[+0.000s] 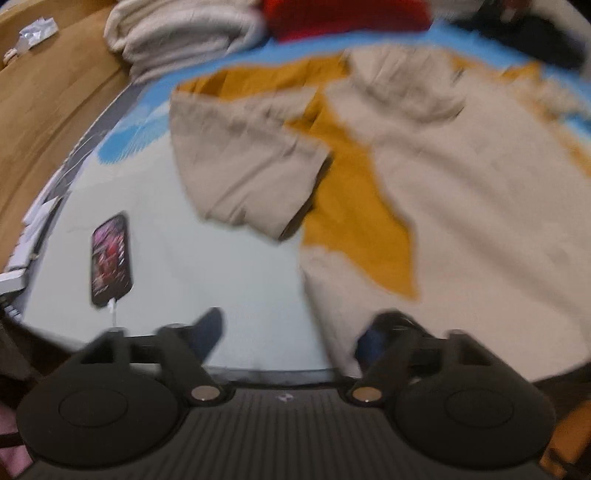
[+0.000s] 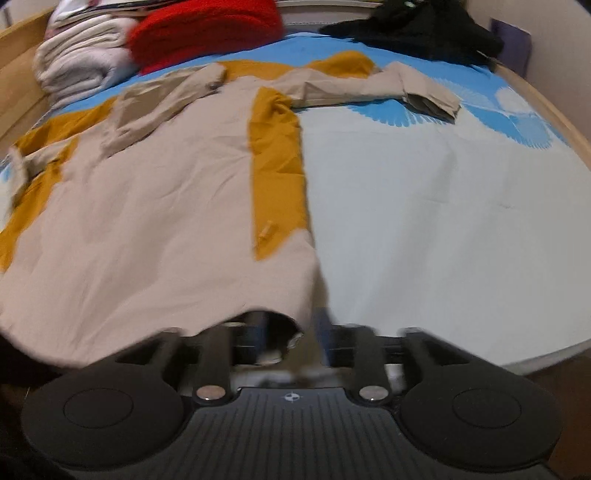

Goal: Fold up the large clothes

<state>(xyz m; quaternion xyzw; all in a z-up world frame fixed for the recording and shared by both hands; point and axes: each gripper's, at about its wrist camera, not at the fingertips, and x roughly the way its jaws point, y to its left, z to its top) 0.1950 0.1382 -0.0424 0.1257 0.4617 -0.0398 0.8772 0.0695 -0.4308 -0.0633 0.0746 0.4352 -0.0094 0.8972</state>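
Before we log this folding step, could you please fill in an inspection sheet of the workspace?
Surface: bed sheet, pale with blue fan prints.
Job's things: beige coat with mustard-yellow lining spread flat, one sleeve stretched sideways.
Clutter: folded cream blankets, red knitted pile, black garment, black smartphone.
Grippers: left gripper open over the sheet; right gripper apart, coat hem draped across it, grip unclear.
Cables: white charging cable plugged into phone.
Surroundings: light wooden bed frame.
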